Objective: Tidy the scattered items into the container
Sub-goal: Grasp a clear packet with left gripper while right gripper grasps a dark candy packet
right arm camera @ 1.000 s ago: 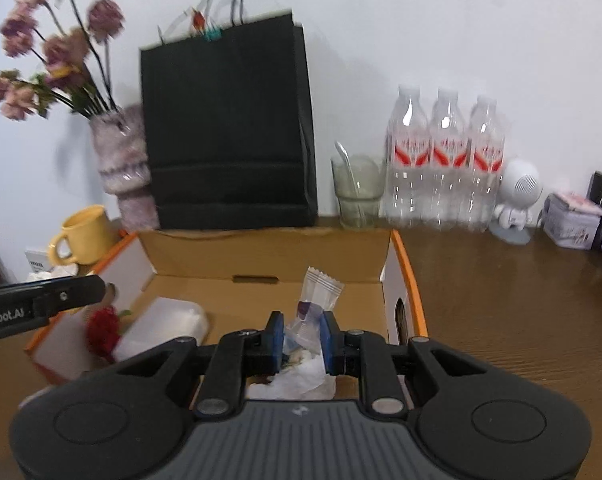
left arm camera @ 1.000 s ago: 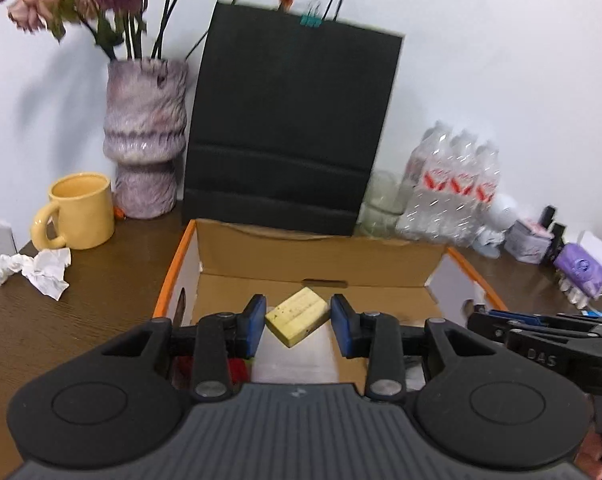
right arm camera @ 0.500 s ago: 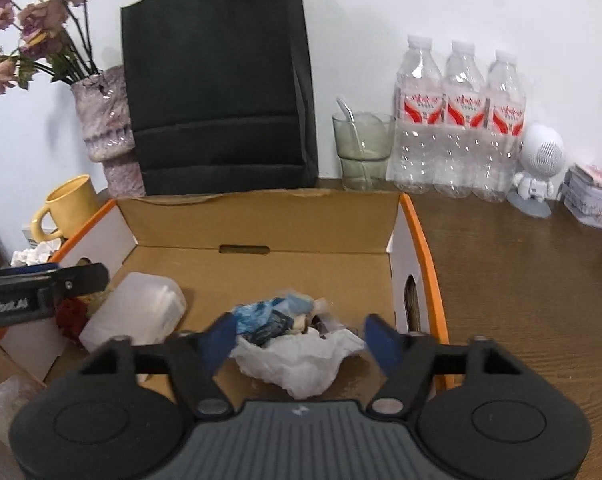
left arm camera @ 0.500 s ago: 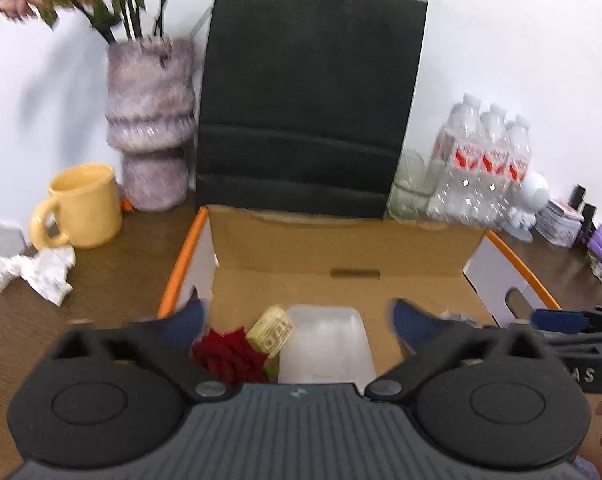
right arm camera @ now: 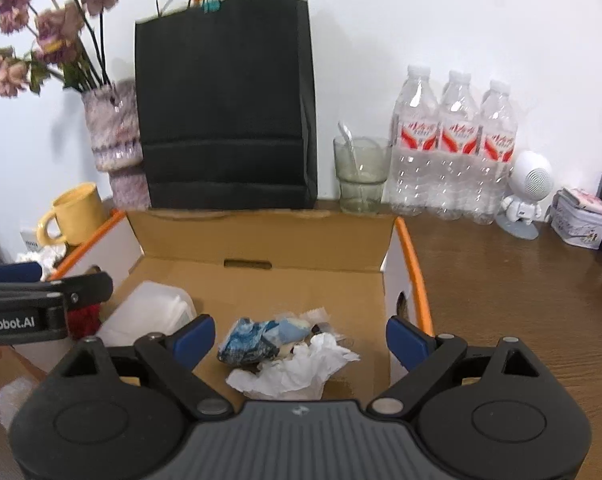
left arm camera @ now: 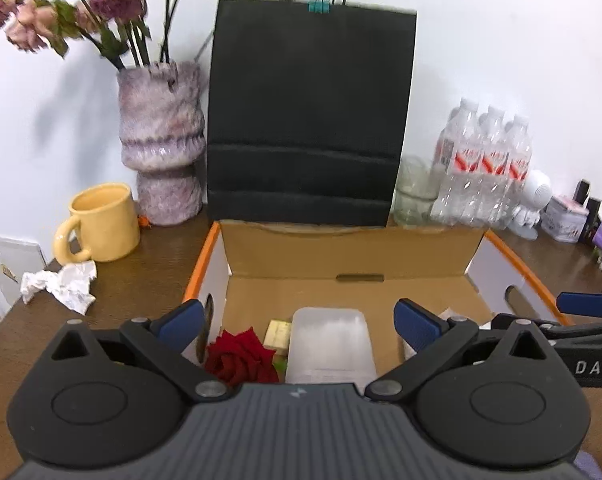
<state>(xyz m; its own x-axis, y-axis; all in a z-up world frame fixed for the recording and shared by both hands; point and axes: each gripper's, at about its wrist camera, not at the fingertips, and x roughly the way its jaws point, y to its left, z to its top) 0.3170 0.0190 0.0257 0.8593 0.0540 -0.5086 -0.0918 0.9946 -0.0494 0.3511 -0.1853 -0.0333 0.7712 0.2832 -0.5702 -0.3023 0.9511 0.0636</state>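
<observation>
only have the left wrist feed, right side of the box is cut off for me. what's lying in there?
Observer: A blue wrapper and a crumpled white tissue lie together on the floor of the cardboard box, towards its right wall.
Operator: right tool holding anything?
Observer: No. The right tool is wide open and empty, above that pile.
Operator: glass behind the box is a blur here, anything in it?
Observer: A spoon stands in the glass, leaning to the left.
</observation>
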